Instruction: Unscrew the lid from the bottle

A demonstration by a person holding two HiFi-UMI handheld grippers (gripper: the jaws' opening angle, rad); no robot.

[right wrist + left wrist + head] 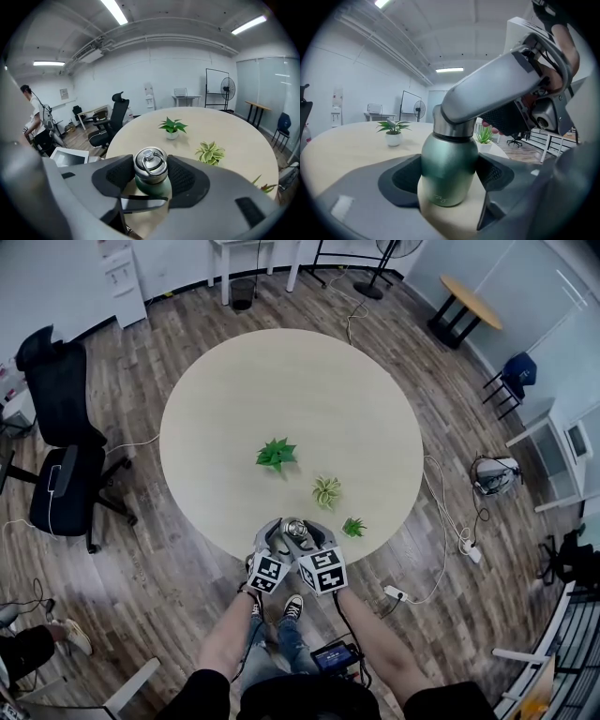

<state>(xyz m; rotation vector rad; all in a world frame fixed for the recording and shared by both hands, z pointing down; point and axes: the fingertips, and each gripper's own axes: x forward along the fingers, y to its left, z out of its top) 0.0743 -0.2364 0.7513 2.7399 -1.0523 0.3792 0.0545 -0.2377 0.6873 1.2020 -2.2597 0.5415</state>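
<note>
A green metal bottle (449, 171) stands on the round table (234, 399), close to its near edge. Its steel lid (150, 164) carries a ring handle on top. My left gripper (449, 180) is shut on the bottle's body, one dark pad (404, 180) pressed against each side. From above, my right gripper (150, 172) comes down over the top, and its pads (185, 180) press on both sides of the lid. In the head view both grippers (298, 554) crowd together around the bottle (296, 530), hiding most of it.
Three small potted plants stand on the table: a dark green one (276, 454), a pale one (326, 490) and a small one (353, 527) just right of the grippers. A black office chair (61, 456) is at the left. Cables and a power strip (394, 592) lie on the floor.
</note>
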